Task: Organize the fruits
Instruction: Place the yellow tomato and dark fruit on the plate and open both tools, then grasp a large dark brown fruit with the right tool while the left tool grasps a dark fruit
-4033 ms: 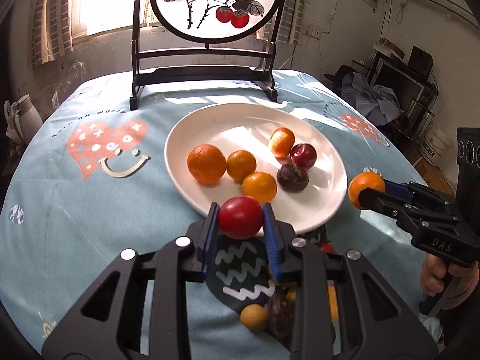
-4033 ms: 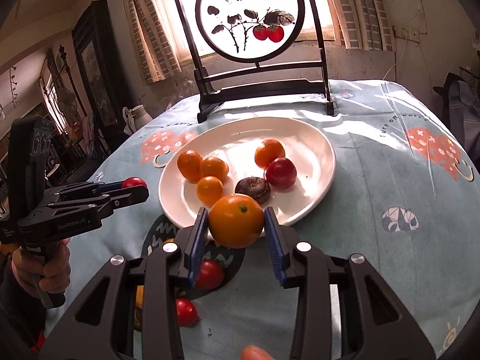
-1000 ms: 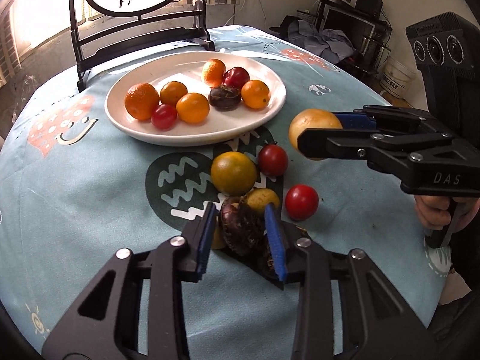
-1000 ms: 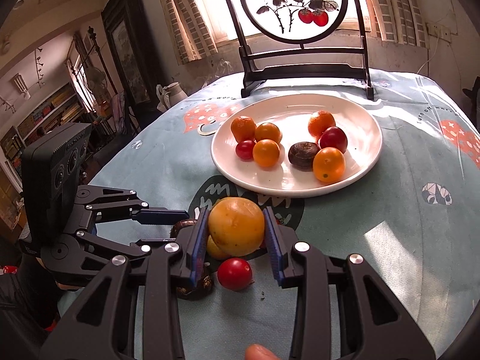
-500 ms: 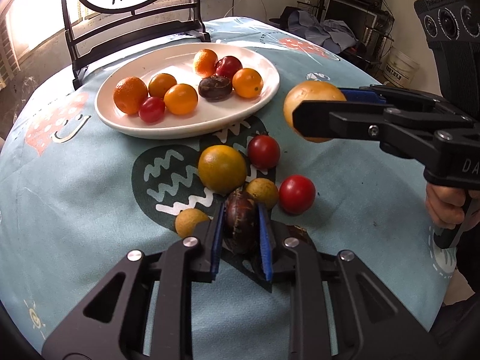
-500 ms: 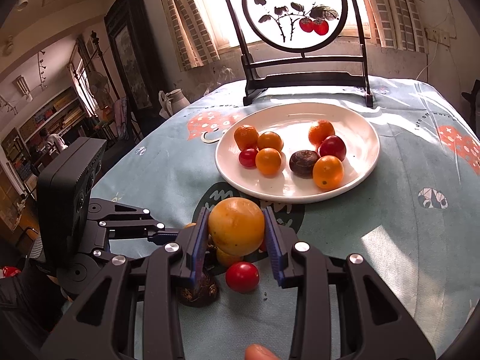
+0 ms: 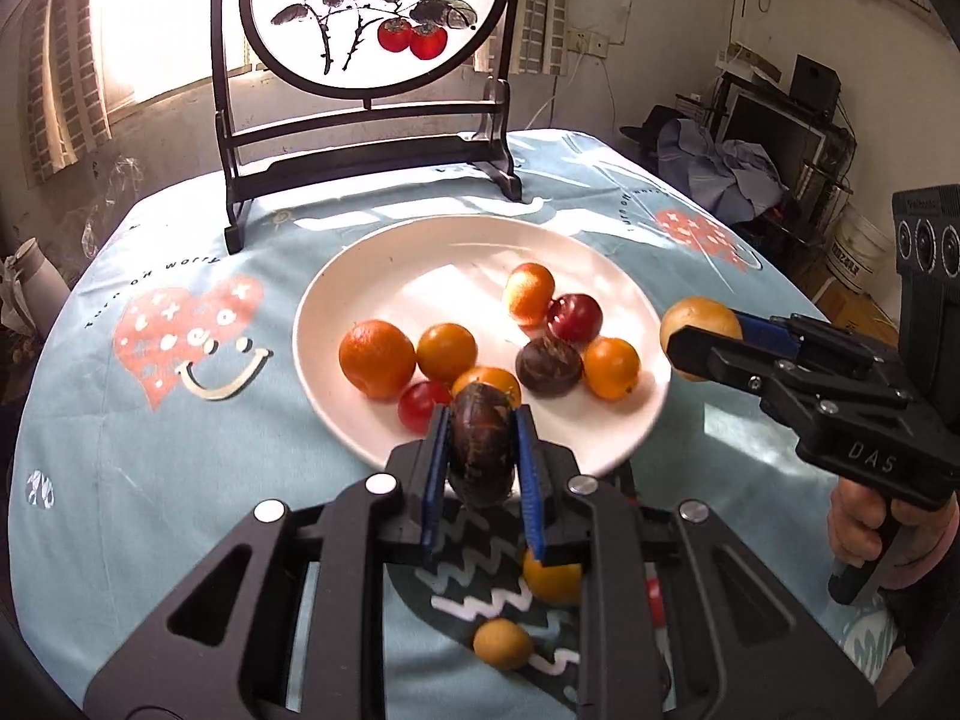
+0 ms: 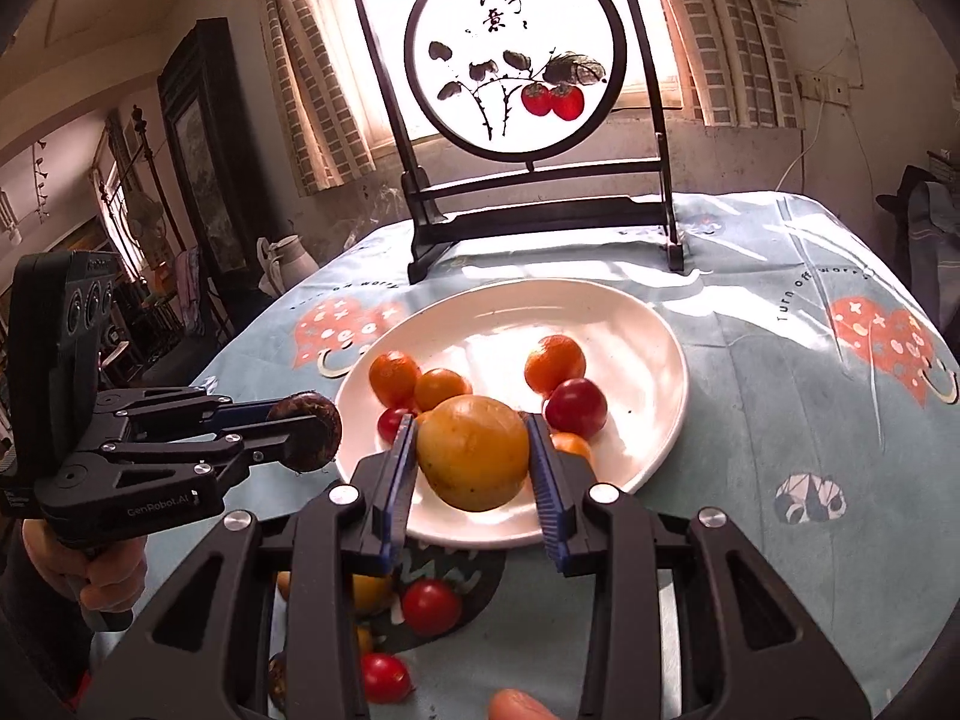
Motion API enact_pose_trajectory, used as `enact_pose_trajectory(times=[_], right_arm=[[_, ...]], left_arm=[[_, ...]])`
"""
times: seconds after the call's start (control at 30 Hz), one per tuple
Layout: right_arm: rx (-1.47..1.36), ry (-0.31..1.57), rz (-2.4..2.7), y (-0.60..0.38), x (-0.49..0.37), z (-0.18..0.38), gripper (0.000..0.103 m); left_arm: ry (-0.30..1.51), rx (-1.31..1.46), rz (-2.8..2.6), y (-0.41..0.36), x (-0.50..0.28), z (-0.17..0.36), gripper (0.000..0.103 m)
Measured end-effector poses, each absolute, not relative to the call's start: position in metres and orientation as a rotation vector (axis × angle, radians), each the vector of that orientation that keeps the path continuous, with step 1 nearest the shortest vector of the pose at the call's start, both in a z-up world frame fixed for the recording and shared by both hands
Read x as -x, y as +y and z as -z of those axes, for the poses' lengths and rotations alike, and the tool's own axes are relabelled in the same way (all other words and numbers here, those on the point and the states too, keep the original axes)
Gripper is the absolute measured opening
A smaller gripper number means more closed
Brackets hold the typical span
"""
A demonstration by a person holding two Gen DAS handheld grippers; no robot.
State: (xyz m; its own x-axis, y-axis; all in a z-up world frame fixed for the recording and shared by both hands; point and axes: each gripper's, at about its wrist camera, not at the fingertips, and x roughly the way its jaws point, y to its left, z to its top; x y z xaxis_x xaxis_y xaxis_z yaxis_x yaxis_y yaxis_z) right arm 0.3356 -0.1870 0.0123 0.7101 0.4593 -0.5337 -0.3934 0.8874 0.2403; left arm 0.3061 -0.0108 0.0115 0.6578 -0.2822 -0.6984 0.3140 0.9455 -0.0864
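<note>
My left gripper (image 7: pixel 480 456) is shut on a dark brown-purple fruit (image 7: pixel 480 447) and holds it above the near rim of the white plate (image 7: pixel 372 276). My right gripper (image 8: pixel 474 459) is shut on a large yellow-orange fruit (image 8: pixel 474 453) over the plate's near edge (image 8: pixel 660 330). The plate holds several oranges, red fruits and one dark fruit (image 7: pixel 549 367). In the left wrist view the right gripper (image 7: pixel 699 333) hangs just right of the plate. In the right wrist view the left gripper (image 8: pixel 303 432) hangs at the plate's left edge.
Loose fruits lie on the tablecloth below the grippers: an orange one (image 7: pixel 552 579), a small yellow one (image 7: pixel 503 643), red ones (image 8: pixel 431 606) (image 8: pixel 384 678). A dark wooden stand with a round painted screen (image 7: pixel 372 18) stands behind the plate. The round table drops off at both sides.
Both grippers rose from the loose fruit pile and moved forward to the plate, the left carrying the dark fruit, the right carrying the yellow-orange fruit.
</note>
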Motion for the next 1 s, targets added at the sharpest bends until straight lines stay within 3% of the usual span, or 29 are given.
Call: enact_pose_trajectory(times=[0.33, 0.37, 0.4, 0.47, 0.57, 0.67, 1.0], right_arm=[[-0.104, 0.679, -0.436, -0.185, -0.399, 0.015, 0.037], [-0.101, 0.675, -0.439, -0.185, -0.399, 0.015, 0.048], [-0.096, 0.671, -0.432, -0.184, -0.396, 0.013, 0.064], [-0.098, 0.646, -0.425, -0.187, -0.388, 0.003, 0.064], [-0.114, 0.601, -0.459, -0.191, -0.367, -0.016, 0.064], [-0.114, 0.594, -0.495, -0.192, -0.340, -0.025, 0.064], [0.053, 0.727, -0.751, -0.149, -0.244, 0.009, 0.064]], left_arm=[[0.775, -0.058, 0.265, -0.020, -0.369, -0.008, 0.023], [0.764, -0.073, 0.257, -0.020, -0.368, -0.011, 0.032], [0.749, -0.080, 0.252, -0.019, -0.364, -0.014, 0.064], [0.676, -0.069, 0.208, -0.012, -0.349, -0.025, 0.090], [0.640, -0.053, 0.187, 0.001, -0.327, -0.039, 0.092], [0.635, -0.009, 0.166, 0.020, -0.299, -0.042, 0.100], [0.753, 0.043, 0.092, 0.063, -0.244, 0.016, 0.101]])
